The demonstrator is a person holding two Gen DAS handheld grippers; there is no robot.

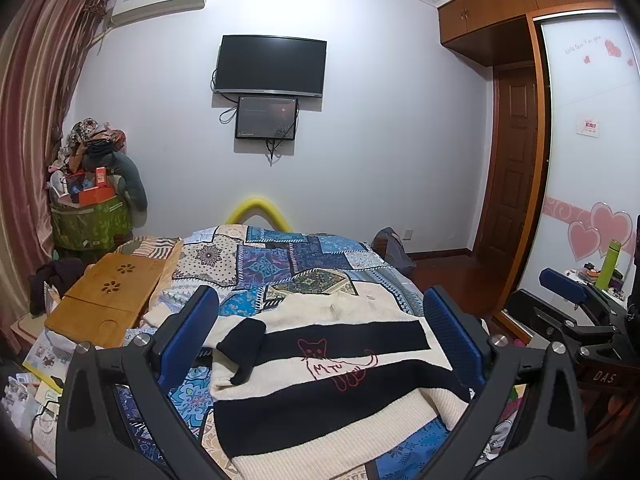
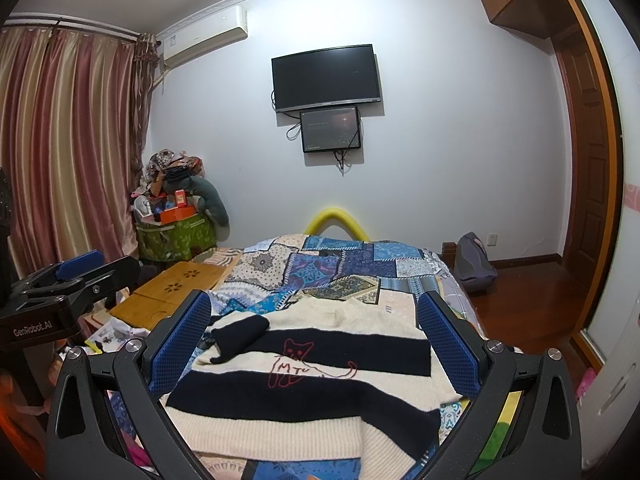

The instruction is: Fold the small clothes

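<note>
now the sweater [image 1: 320,364] lies flat on the bed [image 1: 280,264], front side up, one dark sleeve [image 1: 244,344] already folded over the chest, probably to make a narrow shape. both the left gripper [image 1: 320,340] and the right gripper [image 2: 316,344] hover above it, fingers wide apart, holding nothing, ready to take an edge.

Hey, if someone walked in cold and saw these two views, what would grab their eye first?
Probably the cream and black striped sweater with a red cat outline, spread on the blue patchwork quilt in the foreground, one sleeve folded across its chest. Both tools, left and right, hang open above it, holding nothing. Beyond, a dark TV hangs mid-wall over a smaller screen.
</note>
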